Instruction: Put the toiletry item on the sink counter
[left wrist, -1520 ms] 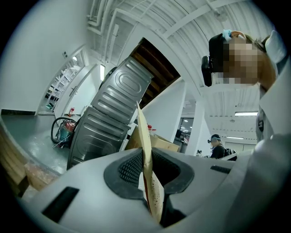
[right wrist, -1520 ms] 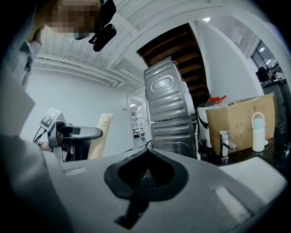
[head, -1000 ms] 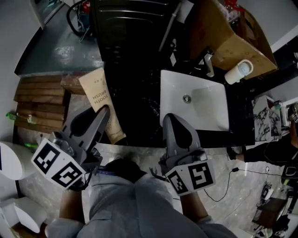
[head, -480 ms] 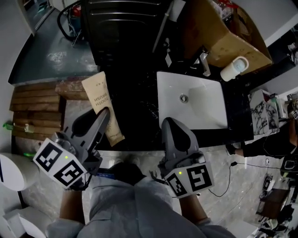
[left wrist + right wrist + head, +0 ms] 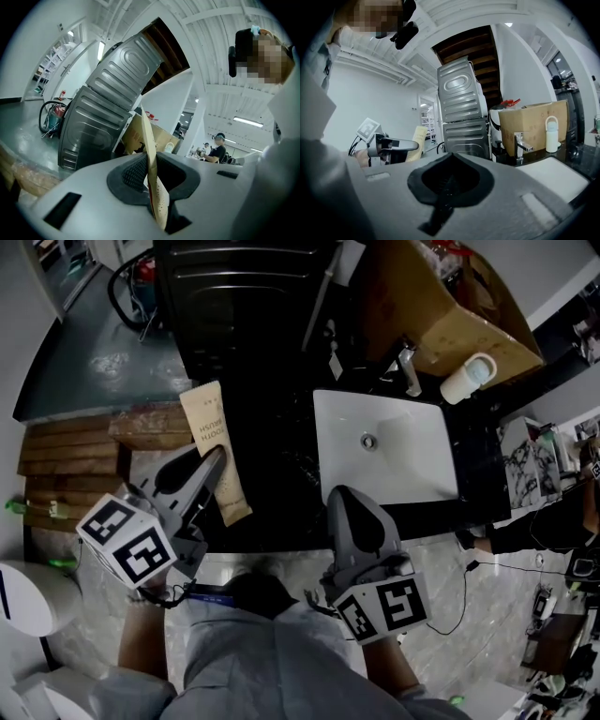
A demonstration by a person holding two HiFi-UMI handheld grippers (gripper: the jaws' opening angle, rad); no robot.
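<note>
A flat tan toothbrush packet hangs over the left part of the black sink counter. My left gripper is shut on its near half; in the left gripper view the packet stands edge-on, pinched between the pads. The white basin sits to the right. My right gripper hovers at the counter's front edge by the basin, jaws closed with nothing in them. In the right gripper view the packet and the left gripper show at the left.
A dark washing machine stands behind the counter. A cardboard box, a tap and a white bottle are at the back right. Wooden steps lie left. A person stands far off.
The left gripper has carried the packet up and a little to the right, further over the counter, and turned. The right gripper has barely moved.
</note>
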